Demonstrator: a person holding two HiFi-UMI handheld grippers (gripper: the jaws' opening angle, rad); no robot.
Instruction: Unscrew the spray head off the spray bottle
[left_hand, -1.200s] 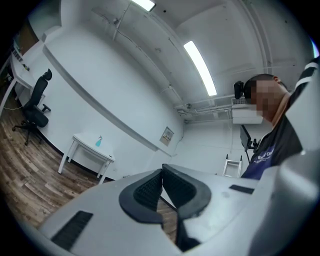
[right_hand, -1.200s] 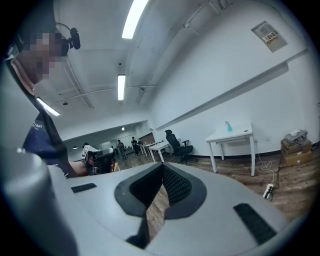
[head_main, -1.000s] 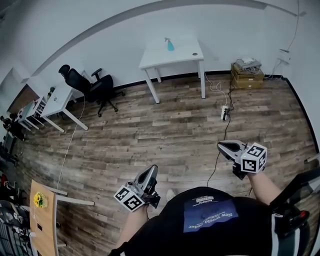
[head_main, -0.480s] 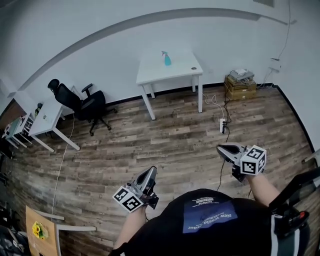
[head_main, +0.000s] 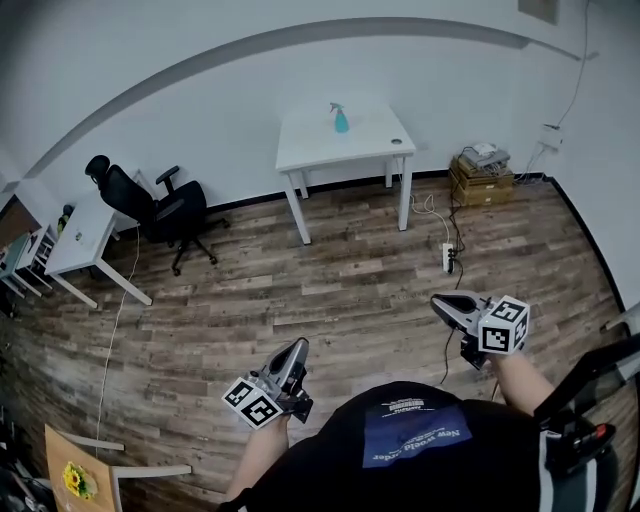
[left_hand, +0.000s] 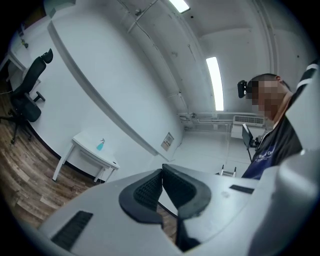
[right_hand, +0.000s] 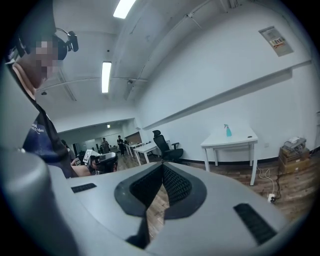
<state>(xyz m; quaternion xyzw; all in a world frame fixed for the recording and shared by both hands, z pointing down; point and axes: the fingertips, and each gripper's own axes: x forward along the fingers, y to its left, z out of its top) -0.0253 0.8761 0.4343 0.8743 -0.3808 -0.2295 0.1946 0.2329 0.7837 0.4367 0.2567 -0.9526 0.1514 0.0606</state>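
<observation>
Seemingly the spray bottle (head_main: 341, 119) stands far beyond the closed, empty left claw (head_main: 298, 346) and right claw (head_main: 437, 300).

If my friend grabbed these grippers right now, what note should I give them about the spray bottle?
Left gripper: jaws shut, empty.
Right gripper: jaws shut, empty.
Both are over the floor.
Spray bottle stands on the white table by the far wall, head seemingly on.
Done: nothing yet.
To do: reach the table, hold the bottle, unscrew the head.
</observation>
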